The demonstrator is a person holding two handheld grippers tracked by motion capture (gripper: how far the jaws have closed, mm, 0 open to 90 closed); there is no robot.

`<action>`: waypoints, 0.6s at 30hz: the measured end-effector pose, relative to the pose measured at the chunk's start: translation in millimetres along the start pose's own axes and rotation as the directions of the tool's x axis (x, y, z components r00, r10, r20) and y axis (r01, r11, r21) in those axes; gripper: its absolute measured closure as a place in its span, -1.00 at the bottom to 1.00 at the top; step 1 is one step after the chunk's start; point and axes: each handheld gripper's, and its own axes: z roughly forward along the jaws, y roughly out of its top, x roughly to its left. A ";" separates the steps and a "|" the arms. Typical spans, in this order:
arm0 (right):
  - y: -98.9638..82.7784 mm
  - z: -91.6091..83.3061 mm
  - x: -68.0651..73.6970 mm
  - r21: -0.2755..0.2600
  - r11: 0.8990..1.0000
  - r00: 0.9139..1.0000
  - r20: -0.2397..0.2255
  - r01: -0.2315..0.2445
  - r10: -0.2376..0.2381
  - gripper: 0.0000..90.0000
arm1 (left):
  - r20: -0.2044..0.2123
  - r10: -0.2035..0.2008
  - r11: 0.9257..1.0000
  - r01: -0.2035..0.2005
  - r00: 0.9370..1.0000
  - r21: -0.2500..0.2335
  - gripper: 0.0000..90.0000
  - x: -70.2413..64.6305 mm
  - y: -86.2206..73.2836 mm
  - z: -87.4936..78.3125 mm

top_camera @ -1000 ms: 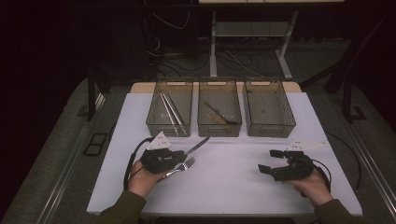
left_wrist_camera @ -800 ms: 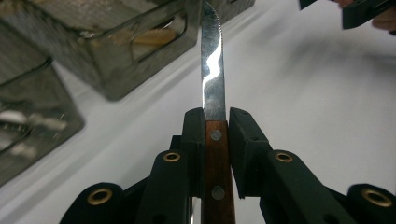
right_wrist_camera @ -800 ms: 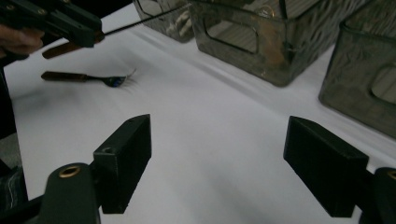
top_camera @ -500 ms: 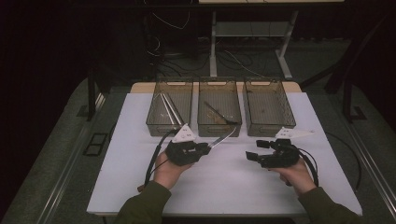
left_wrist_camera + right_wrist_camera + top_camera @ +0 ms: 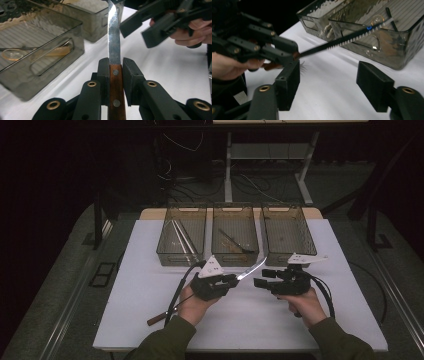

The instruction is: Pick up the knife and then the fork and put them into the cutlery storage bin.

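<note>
A knife with a brown wooden handle (image 5: 116,92) and a serrated steel blade (image 5: 114,37) is clamped by its handle in my left gripper (image 5: 115,67). In the high view this left gripper (image 5: 233,280) holds the blade (image 5: 251,269) slanting up and to the right, just before the middle bin (image 5: 235,255). My right gripper (image 5: 259,282) faces it from the right with its jaws apart. They have just been closing, with nothing pressed between the pads (image 5: 287,82). In the right gripper view the blade (image 5: 342,41) crosses a little beyond my right gripper (image 5: 329,85).
Three smoky clear bins stand in a row at the back: the left bin (image 5: 165,255) with metal cutlery, the middle one with a utensil, and the right bin (image 5: 310,247). A wooden-handled fork (image 5: 156,319) lies on the white table (image 5: 350,320) under the left forearm.
Both hands have moved inward toward the table's middle and nearer the bins. The left one carried the knife along. The right gripper's jaws have narrowed.
</note>
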 end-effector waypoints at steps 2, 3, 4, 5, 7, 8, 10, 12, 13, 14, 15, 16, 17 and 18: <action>0.1 -0.8 0.1 -0.013 1.000 1.000 -0.005 -0.007 0.007 -0.15 | 0.004 0.009 1.000 -0.009 1.000 -0.005 0.70 -3.6 0.5 1.4; 0.1 -0.8 0.1 -0.016 1.000 1.000 -0.010 -0.010 0.010 -0.13 | 0.006 0.011 1.000 -0.011 1.000 -0.007 0.70 -5.1 0.6 2.4; 0.1 -0.5 0.0 -0.018 1.000 1.000 -0.018 -0.014 0.013 -0.11 | 0.006 0.019 1.000 -0.019 1.000 -0.004 0.70 -6.5 0.8 2.8; 0.1 0.1 0.2 -0.019 1.000 1.000 -0.024 -0.019 0.018 -0.10 | 0.007 0.021 1.000 -0.020 1.000 -0.010 0.70 -8.1 0.7 4.0; -0.2 1.8 0.4 -0.024 0.999 0.999 -0.034 -0.030 0.029 -0.07 | 0.010 0.028 0.999 -0.028 1.000 -0.017 0.70 -11.0 0.6 6.1; -0.2 2.8 0.2 -0.029 0.999 0.999 -0.039 -0.034 0.033 -0.06 | 0.014 0.032 0.999 -0.032 0.999 -0.013 0.70 -12.2 0.7 6.8; 0.1 4.0 -0.3 -0.042 0.998 0.998 -0.049 -0.051 0.049 -0.01 | 0.011 0.045 0.999 -0.045 0.999 -0.016 0.70 -13.9 0.3 8.4; 0.6 5.2 -1.0 -0.054 0.996 0.996 -0.062 -0.071 0.067 0.10 | 0.005 0.038 0.999 -0.038 0.999 -0.023 0.70 -15.5 0.4 9.7; 1.0 5.8 -1.0 -0.062 0.995 0.996 -0.064 -0.072 0.068 0.16 | 0.003 0.049 0.999 -0.049 0.999 -0.020 0.70 -15.0 0.3 9.2; 1.5 6.2 -0.6 -0.066 0.995 0.995 -0.065 -0.074 0.070 0.20 | 0.001 0.049 0.999 -0.049 0.999 -0.021 0.70 -14.9 0.2 9.1; 2.1 6.6 -0.3 -0.069 0.995 0.995 -0.066 -0.077 0.072 0.24 | 0.001 0.048 0.999 -0.048 0.999 -0.020 0.70 -14.5 0.1 8.7; 2.7 6.9 -0.2 -0.069 0.995 0.995 -0.064 -0.078 0.074 0.28 | 0.001 0.046 0.999 -0.046 0.999 -0.025 0.70 -14.1 -0.1 8.6; 3.1 7.4 -0.2 -0.074 0.994 0.995 -0.065 -0.077 0.072 0.32 | 0.001 0.045 0.999 -0.045 0.999 -0.026 0.70 -13.7 -0.3 8.4; 3.7 7.8 0.1 -0.077 0.994 0.995 -0.068 -0.082 0.077 0.36 | -0.001 0.046 0.999 -0.046 0.999 -0.024 0.70 -13.3 -0.4 8.4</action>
